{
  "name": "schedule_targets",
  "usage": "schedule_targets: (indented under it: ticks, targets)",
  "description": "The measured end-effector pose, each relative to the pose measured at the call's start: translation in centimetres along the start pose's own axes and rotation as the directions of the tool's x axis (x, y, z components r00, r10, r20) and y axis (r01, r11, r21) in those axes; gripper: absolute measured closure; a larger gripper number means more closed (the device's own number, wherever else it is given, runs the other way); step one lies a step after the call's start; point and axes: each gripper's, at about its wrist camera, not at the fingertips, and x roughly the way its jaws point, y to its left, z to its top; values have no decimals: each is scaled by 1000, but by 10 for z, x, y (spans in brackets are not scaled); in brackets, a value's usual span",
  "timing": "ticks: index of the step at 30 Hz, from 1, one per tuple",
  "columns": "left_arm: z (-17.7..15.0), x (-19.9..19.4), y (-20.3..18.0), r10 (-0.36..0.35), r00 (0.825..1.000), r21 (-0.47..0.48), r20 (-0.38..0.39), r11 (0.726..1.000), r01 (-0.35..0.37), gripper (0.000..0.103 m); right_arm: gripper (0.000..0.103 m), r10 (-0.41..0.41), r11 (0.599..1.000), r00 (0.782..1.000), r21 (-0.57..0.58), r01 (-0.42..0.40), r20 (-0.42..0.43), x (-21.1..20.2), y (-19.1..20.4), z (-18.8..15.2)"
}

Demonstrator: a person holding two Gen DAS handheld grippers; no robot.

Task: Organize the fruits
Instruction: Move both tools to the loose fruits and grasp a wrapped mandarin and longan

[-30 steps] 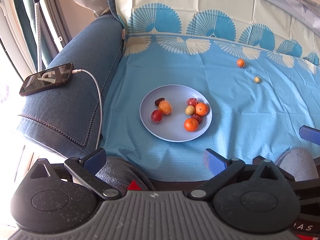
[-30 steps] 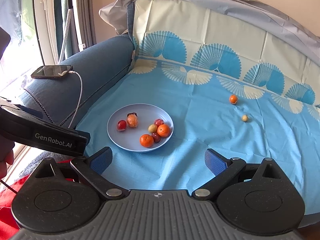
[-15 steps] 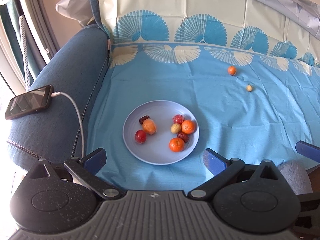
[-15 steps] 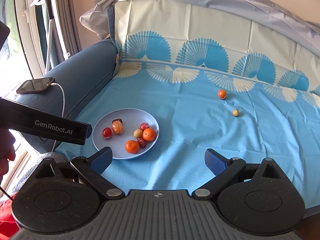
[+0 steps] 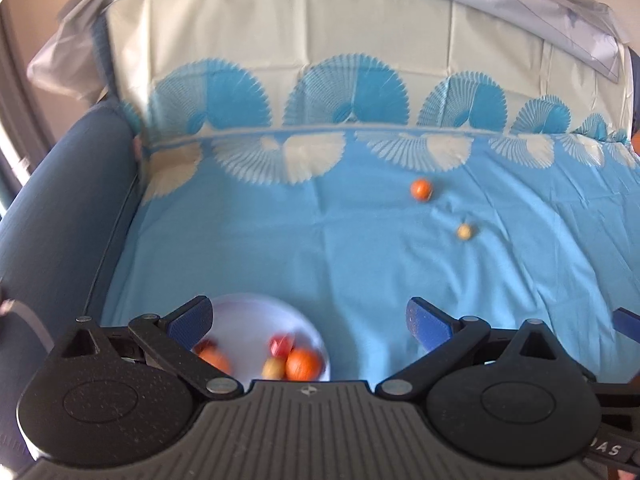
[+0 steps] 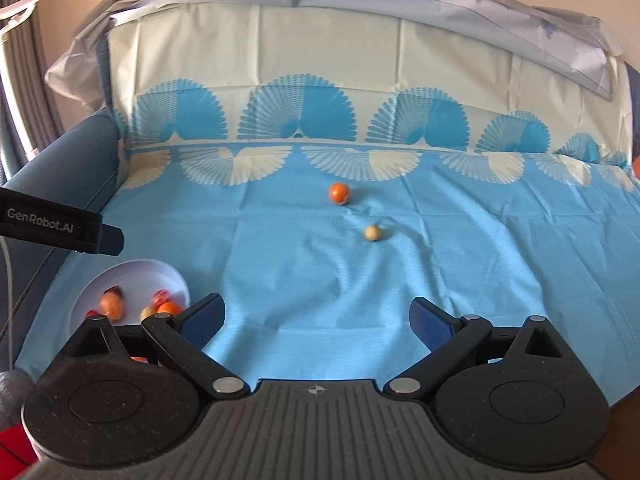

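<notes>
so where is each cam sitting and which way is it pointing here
Left wrist: on the left gripper, looking forward over the blue cloth at the sofa back; its open fingers frame the plate just below.
Right wrist: on the right gripper, facing the same way from further right; its open fingers and the left gripper's side show.
Shared: the plate, the orange fruit and the pale fruit loose on the cloth.

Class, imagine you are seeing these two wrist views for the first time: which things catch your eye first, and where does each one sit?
Two loose fruits stand out on the blue cloth: an orange fruit farther back and a small pale fruit just in front of it. At lower left, a white plate holds a cluster of red, orange and yellow fruits. Both the right gripper and left gripper have open, empty jaws.
</notes>
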Motion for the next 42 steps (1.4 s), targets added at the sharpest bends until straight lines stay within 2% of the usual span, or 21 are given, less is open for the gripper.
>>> schedule_targets:
  ticks: [5, 8, 14, 17, 20, 22, 23, 24, 25, 26, 27, 28, 29, 32, 34, 39, 42]
  targets:
    - [45, 86, -36, -60, 998, 41, 9, 997, 59, 0, 4, -100, 994, 995, 53, 98, 30, 73, -40, 16]
    - [66, 144, -62, -93, 996, 71, 17, 993, 92, 0, 4, -129, 990, 991, 61, 127, 26, 124, -53, 21]
    - [90, 249, -106, -170, 985, 115, -40, 978, 173, 0, 4, -81, 993, 997, 84, 82, -19, 233, -65, 28]
    - [101, 293, -129, -193, 979, 154, -64, 967, 200, 0, 4, -50, 997, 999, 51, 51, -20, 276, -65, 25]
    - [108, 321, -142, -205, 975, 173, -89, 961, 218, 0, 4, -66, 998, 997, 6, 66, -43, 305, -62, 20]
    - [110, 332, -147, -227, 967, 189, -116, 951, 246, 0, 2, -57, 998, 998, 34, 58, -23, 307, -66, 15]
    - [110, 335, -148, -233, 965, 192, -122, 948, 253, 4, 3, -56, 998, 998, 33, 56, -12, 306, -66, 12]
    - [108, 336, -147, -244, 963, 183, -115, 948, 262, 13, 4, -55, 998, 998, 27, 55, 2, 304, -65, 10]
    - [107, 335, -145, -256, 960, 171, -118, 947, 273, 43, 9, -51, 998, 999, 28, 51, 10, 302, -64, 8]
    - [107, 331, -144, -255, 961, 170, -103, 948, 269, 66, 29, -31, 999, 999, 27, 30, 24, 298, -62, 8]
    - [107, 327, -141, -275, 955, 161, -108, 943, 289, 64, 63, -23, 1000, 999, 16, 23, 35, 294, -59, 10]
    - [107, 323, -137, -309, 943, 141, -123, 935, 325, 64, 74, -38, 999, 999, -1, 38, 32, 293, -55, 11]
    - [107, 317, -133, -326, 937, 117, -127, 933, 340, 64, 78, -46, 999, 999, 0, 46, 20, 292, -54, 14]
    - [102, 282, -116, -325, 940, 86, -102, 939, 334, 64, 78, -47, 995, 999, 90, 48, -16, 280, -63, 22]
    - [95, 249, -102, -327, 940, 53, -96, 942, 332, 64, 78, -47, 992, 999, 119, 46, -1, 256, -69, 29]
    - [59, 152, -64, -246, 965, 17, -96, 968, 248, 64, 78, -16, 992, 999, 128, 11, 39, 168, -65, 33]
    - [27, 87, -32, -213, 972, -14, -103, 977, 212, 64, 78, 23, 993, 999, 115, -27, 41, 113, -56, 29]
